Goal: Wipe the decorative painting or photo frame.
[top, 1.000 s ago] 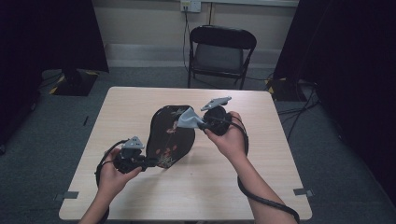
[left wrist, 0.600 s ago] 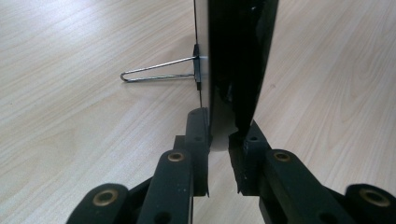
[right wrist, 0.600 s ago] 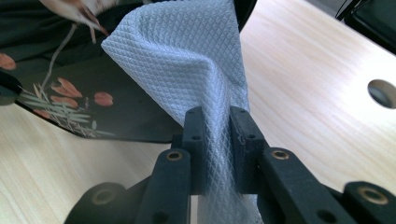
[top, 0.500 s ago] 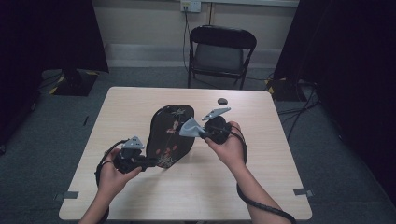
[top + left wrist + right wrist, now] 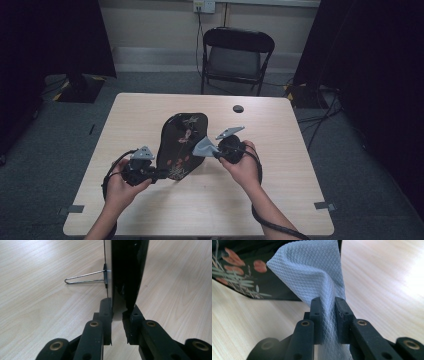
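Left gripper (image 5: 159, 175), jaws clamped on the near lower edge of the black plaque (image 5: 181, 142), holds that item propped at a slant over the table (image 5: 280, 190); in the left gripper view the pads pinch the panel (image 5: 127, 272) edge-on. Item one, largest: table, pale wood-grain top, bearing everything listed. Item two: plaque, an elongated glossy black board with a pink-and-green floral design on its face, standing near the middle of the table with its far end toward the chair (image 5: 237, 57). Judged stiff, thin and fairly light; the lacquered face looks slippery and liable to scratch or smear, so the edge is the sensible place to grip, as now, with the pads well onto the board rather than at its very rim. A wire stand (image 5: 85, 280) is hinged to its back, thin and probably easy to bend. Item three: right gripper (image 5: 212, 150), jaws pressed together on a blue-grey cloth (image 5: 204, 146). Item four: cloth, diamond-textured, soft and limp, bunched between the pads (image 5: 316, 312) with its free fold touching or just beside the plaque's right edge (image 5: 237, 272); which of the two cannot be told. Judged safe to pinch anywhere. Item five, smallest: a dark round cap or disc (image 5: 238, 108) lying apart near the table's far edge.
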Demonstrator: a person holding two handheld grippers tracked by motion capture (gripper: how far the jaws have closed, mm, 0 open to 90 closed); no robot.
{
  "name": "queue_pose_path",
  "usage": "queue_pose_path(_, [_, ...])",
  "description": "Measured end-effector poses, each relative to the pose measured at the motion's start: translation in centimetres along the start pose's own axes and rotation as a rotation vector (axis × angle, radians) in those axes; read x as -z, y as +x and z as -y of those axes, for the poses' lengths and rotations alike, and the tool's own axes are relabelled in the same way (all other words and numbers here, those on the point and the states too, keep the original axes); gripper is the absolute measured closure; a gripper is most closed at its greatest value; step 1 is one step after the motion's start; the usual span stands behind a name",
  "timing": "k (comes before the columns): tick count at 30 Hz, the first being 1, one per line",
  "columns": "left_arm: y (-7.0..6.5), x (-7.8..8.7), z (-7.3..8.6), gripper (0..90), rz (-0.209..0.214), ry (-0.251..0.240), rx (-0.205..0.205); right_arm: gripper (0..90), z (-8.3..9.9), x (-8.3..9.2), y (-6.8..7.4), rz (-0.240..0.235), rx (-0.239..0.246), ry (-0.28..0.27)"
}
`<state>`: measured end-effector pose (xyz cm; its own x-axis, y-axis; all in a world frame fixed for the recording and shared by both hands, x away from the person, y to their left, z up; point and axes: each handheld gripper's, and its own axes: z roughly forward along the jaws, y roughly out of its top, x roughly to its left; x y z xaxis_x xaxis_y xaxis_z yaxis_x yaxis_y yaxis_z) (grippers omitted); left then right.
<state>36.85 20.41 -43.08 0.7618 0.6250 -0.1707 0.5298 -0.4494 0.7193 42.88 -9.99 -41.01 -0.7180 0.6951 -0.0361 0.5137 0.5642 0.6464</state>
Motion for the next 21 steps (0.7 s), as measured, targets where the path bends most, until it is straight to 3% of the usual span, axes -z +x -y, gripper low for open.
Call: queue_pose_path(21, [0.0, 0.0, 0.0, 78.6, -0.001, 0.002, -0.002, 78.7, 3.5, -3.7, 1.0, -0.035, -0.010, 0.098])
